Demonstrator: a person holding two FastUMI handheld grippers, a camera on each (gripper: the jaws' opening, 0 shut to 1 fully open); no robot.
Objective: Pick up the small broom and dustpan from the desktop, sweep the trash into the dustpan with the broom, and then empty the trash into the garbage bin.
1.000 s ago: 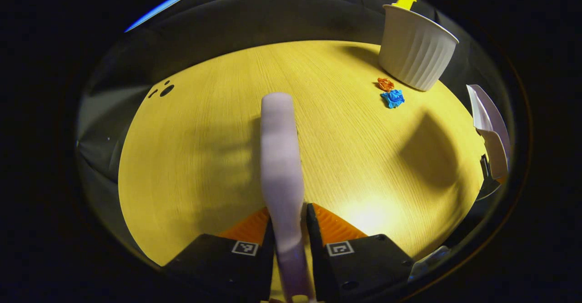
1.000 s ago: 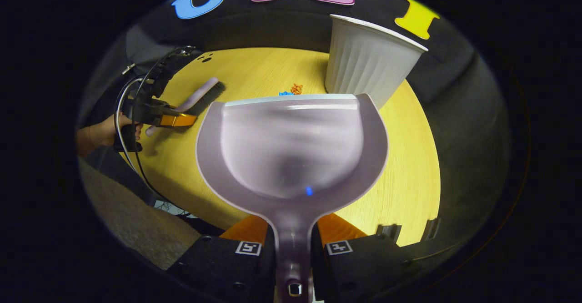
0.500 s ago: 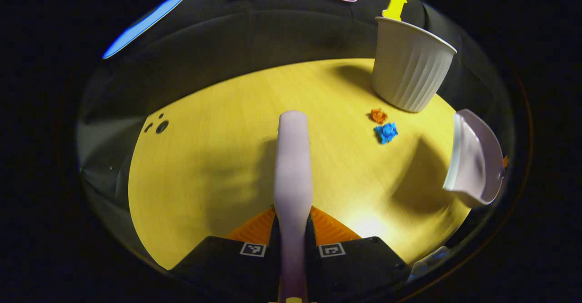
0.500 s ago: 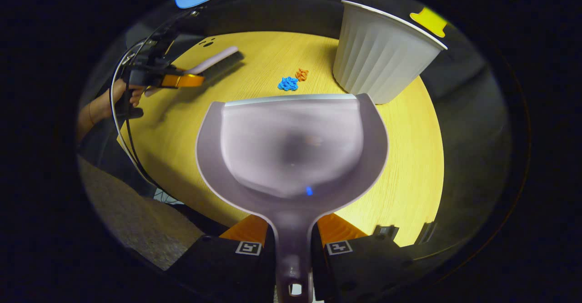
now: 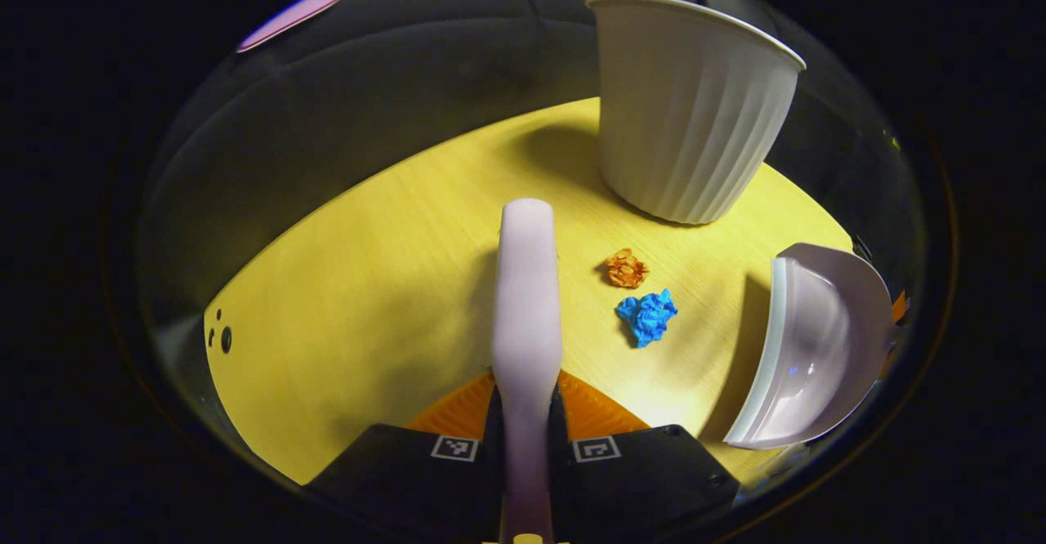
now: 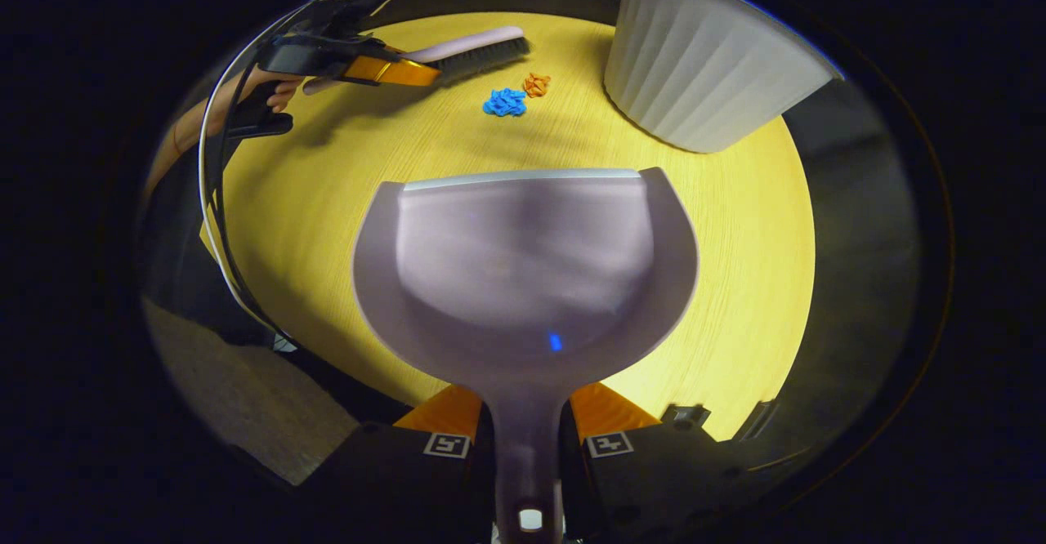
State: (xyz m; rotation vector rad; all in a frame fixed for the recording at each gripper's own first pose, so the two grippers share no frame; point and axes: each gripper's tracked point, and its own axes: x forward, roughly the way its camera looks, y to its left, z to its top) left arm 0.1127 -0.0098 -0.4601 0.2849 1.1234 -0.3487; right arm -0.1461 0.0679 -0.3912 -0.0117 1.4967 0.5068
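In the left gripper view, your left tool (image 5: 525,454) was clamped on the handle of the pale lilac plastic hand broom (image 5: 526,299), which ran forward over the yellow wood-grain worktop (image 5: 368,283). The crumpled orange paper scrap (image 5: 626,268) and the crumpled blue paper scrap (image 5: 647,317) lay just beside each other, to the right of the broom's head. The white ribbed plastic garbage bin (image 5: 690,107) stood behind them, and the pale lilac plastic dustpan (image 5: 805,348) waited near the scraps at the right, its mouth turned toward them.

In the right gripper view, your right tool (image 6: 527,446) was closed on the dustpan's (image 6: 523,274) handle, with the pan's lip well apart from the blue scrap (image 6: 505,102) and the orange scrap (image 6: 536,84). The broom's bristles (image 6: 482,52) sat just beyond the scraps. I could not tell whether the lip touched the worktop (image 6: 735,225).

If that lip rode high, the light scraps would likely slide under it. A fast stroke could flick them sideways toward the bin (image 6: 703,78) or off the worktop's edge.
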